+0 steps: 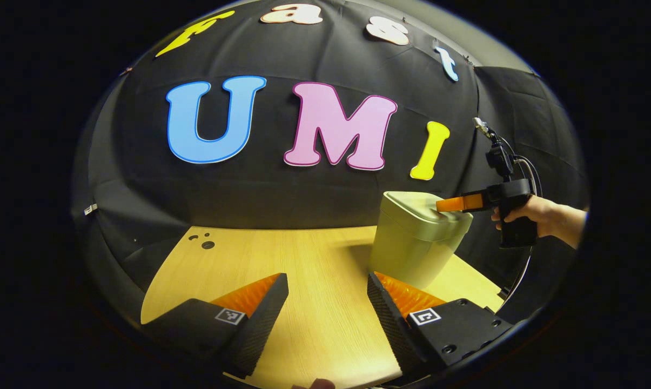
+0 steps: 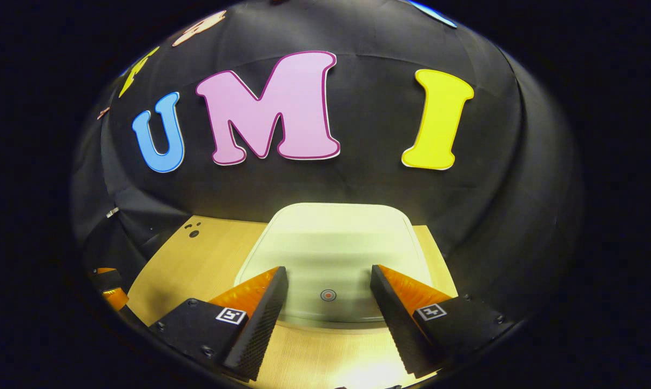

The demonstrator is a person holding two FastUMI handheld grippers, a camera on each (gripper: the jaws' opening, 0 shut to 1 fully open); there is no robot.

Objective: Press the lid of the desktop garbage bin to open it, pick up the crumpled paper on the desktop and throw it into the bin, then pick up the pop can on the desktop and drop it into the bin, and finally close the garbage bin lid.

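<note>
Nearest my left camera, the left gripper [image 1: 328,302] stands with its fingers spread wide and nothing between them, held low over bare wooden desktop [image 1: 314,259]. I have it parked at the near side, idle.

My right gripper [image 2: 328,302] is likewise wide apart and grips nothing. In the right gripper view its fingers straddle the near edge of the bin lid [image 2: 333,254], with the small round press mark [image 2: 328,295] sitting between them. In the left gripper view I see that same right gripper [image 1: 455,204] far right, held by a hand [image 1: 536,216], its tips at or just above the lid of the garbage bin [image 1: 417,237]; I cannot tell whether they are touching it.

The bin stands upright at the far right of the desktop, near the cloth wall, lid flat and closed. I judge the opening press as the step in hand. The crumpled paper and the pop can I cannot locate from here.

Risks, in my judgement:
- With the fingers spread, neither tip lies over the press mark; a push straight down could land on either side of it and fail to release the lid.
- An off-centre or slanting push could slide or tip the bin toward the desk's right edge.
- The lid, if it springs up, may strike the fingers above it.
</note>
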